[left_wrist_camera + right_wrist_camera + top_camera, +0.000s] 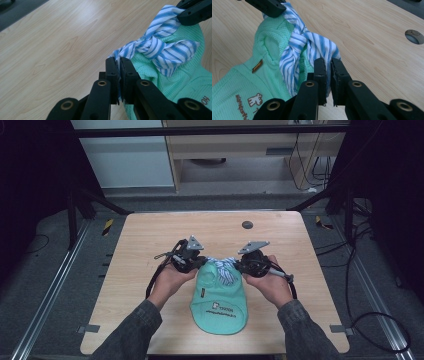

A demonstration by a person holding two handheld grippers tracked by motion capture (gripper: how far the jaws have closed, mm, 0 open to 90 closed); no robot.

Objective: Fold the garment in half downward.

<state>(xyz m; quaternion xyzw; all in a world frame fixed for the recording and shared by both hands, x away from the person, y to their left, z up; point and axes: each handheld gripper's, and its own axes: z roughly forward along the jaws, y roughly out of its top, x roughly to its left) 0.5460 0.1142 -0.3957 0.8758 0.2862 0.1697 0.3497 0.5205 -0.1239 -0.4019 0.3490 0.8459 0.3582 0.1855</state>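
As two hand-held grippers meet over a wooden table [150,235], the high view shows the left gripper [197,262] and right gripper [239,266] flanking the top of a mint-green garment [220,305], each at one end of a blue-and-white striped cloth [226,270] knotted there; at this range the knot itself is hard to read. In the left gripper view, the left gripper [119,62] has its jaws pressed together on one tail of the striped cloth [155,47], the knot lying just ahead of and to the right of the jaw tips, over the mint-green garment [180,82]; the other gripper's black tip bites the far tail at upper right. In the right gripper view, the right gripper [330,63] is likewise clamped on a fold of the striped cloth [312,47], the twist rising up and to the left of its jaws, the mint-green garment [242,82] lying left of them. The step in hand appears to be tying, or possibly loosening, the knot; tightening would call for both grippers to draw steadily apart without letting the thin fabric slip.
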